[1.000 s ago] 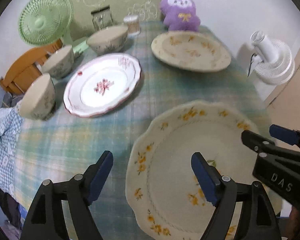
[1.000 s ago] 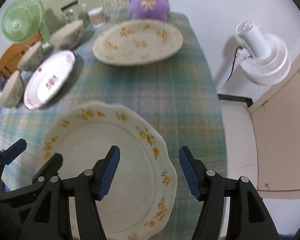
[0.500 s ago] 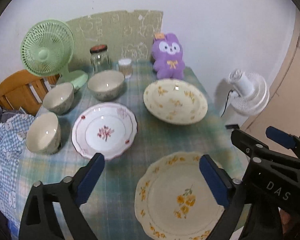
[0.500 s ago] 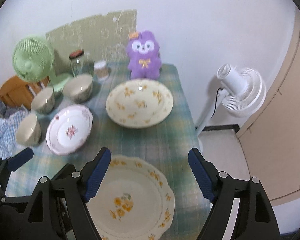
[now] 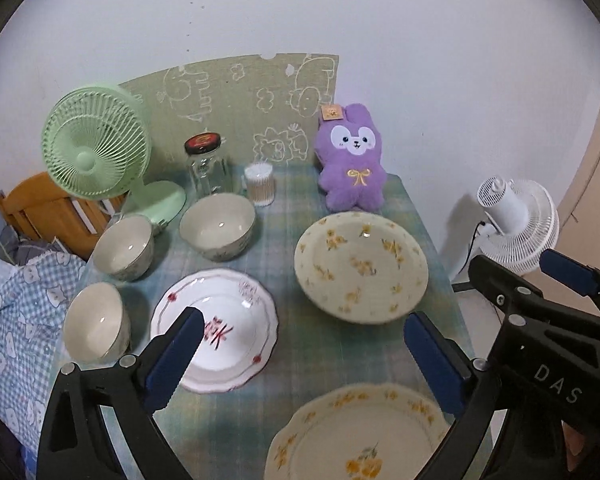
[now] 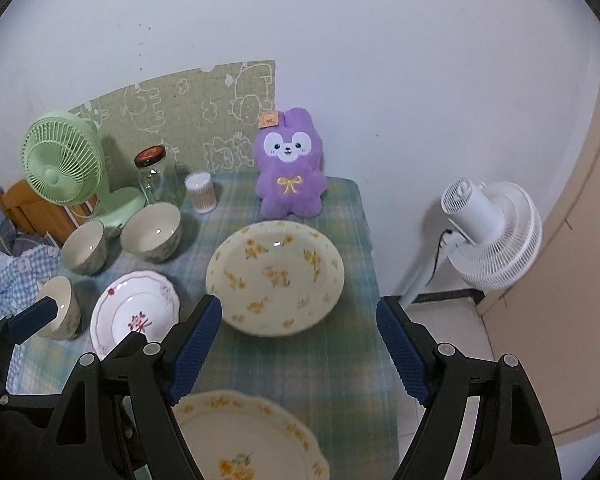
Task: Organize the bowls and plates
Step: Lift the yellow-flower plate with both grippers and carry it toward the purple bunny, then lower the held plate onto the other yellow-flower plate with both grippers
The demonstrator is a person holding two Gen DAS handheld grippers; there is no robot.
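Observation:
A scalloped plate with yellow flowers lies flat at the near edge of the table, below and apart from both grippers. My left gripper hangs open above the table with nothing between its pads. My right gripper is open and empty too, beside the left one. A deep yellow-flowered plate sits mid-table. Left of it is a white plate with red trim. Three cream bowls stand along the left side.
At the back stand a green desk fan, a glass jar, a tub of cotton swabs and a purple plush. A white floor fan stands off the right edge. A wooden chair and checked cloth are left.
Both grippers have risen and drawn back from the near flowered plate, which stays on the table. Their jaws have spread wider. Much more of the table has come into view.

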